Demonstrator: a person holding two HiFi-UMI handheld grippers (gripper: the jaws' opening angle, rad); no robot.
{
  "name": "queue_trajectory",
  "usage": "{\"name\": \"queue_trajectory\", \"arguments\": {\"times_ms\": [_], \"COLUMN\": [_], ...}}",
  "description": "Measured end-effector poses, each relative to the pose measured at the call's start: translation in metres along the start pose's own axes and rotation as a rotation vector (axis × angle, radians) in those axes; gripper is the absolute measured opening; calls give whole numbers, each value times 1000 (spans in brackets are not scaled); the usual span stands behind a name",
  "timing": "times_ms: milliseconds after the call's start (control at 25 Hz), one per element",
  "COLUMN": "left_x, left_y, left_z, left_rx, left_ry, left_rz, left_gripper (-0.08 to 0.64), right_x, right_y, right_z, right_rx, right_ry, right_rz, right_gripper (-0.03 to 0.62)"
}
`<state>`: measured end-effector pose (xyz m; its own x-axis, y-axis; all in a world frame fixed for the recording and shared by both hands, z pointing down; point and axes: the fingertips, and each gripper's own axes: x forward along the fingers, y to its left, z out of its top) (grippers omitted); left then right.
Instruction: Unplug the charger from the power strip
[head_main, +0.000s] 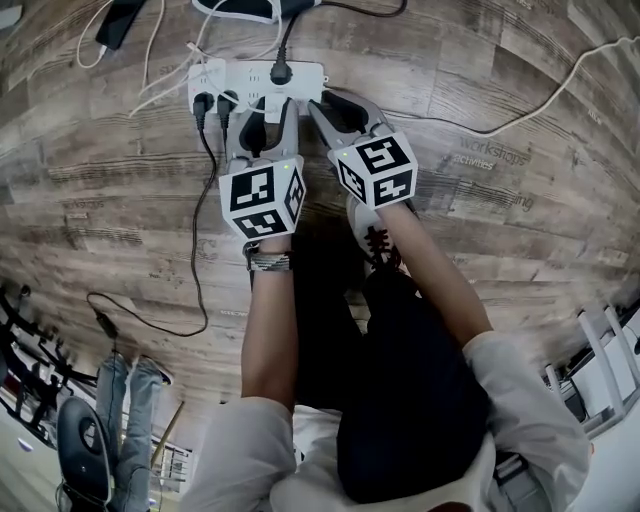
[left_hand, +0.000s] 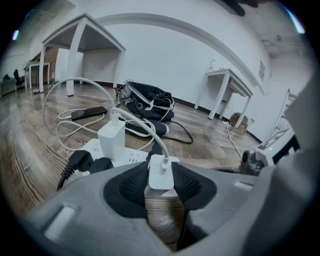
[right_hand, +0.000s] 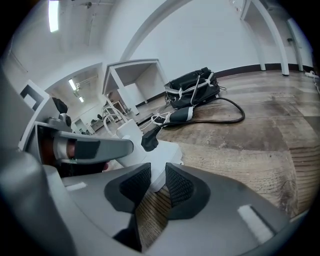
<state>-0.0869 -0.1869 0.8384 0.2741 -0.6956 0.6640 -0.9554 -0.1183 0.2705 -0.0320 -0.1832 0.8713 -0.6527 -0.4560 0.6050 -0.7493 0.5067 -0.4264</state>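
L gripper (head_main: 262, 118): clamped on charger, pads flat on its two sides; angled down at wood floor (head_main: 480, 230).
Charger (left_hand: 161, 171): small white block between L pads, at near long edge of power strip; white cable out the top, arcing off left. Pins hidden, so can't tell if still seated.
Handling: prob. light, hard smooth plastic, a bit slippery. Best held on the body's flat sides, never by the cable. Straight pull along the pins, no rocking. Cable soft, will just trail.
R gripper (right_hand: 156, 186): narrow gap, nothing clamped; tips just at strip's right end, prob. to pin it down.
Power strip (head_main: 300, 75): white, flat on floor. Prob. light enough to lift w/ charger unless held.
Other plugs: taller white adapter (left_hand: 111, 140) and black plugs (left_hand: 82, 161) toward left end; risk of a knock.
Further off: phone (left_hand: 89, 113) on white cable, then black bag (left_hand: 147, 102), well apart.
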Motion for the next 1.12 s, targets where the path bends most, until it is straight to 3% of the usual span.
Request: {"name": "queue_trajectory", "arguments": {"times_ms": [120, 240, 440, 560, 680, 880, 960, 1040, 1120], "left_x": [0, -1, 0, 0, 1, -1, -2, -2, -2], "left_y": [3, 3, -1, -2, -2, 3, 4, 5, 3], "left_z": [2, 2, 0, 0, 0, 2, 3, 3, 2], "left_rx": [-78, -78, 127, 182, 134, -79, -129, -100, -3], "left_ry": [-17, -25, 32, 55, 51, -1, -24, -28, -10], "left_rz": [-8, -2, 54, 83, 64, -8, -19, -5, 25], "left_gripper": [150, 150, 143, 141, 141, 149, 150, 150, 147], "right_x": [0, 0, 0, 1, 1, 0, 0, 0, 1], "right_y": [0, 0, 0, 0, 0, 0, 0, 0, 0], "right_z": [0, 0, 1, 1, 1, 1, 1, 2, 2], "right_rx": [-10, -12, -13, -16, -19, -23, -25, -24, -23], "right_ry": [1, -4, -2, -1, -5, -9, -12, -14, -15], "right_rz": [-6, -7, -15, -16, -18, -18, -18, -17, -17], "right_gripper": [95, 95, 94, 94, 94, 95, 95, 95, 94]}}
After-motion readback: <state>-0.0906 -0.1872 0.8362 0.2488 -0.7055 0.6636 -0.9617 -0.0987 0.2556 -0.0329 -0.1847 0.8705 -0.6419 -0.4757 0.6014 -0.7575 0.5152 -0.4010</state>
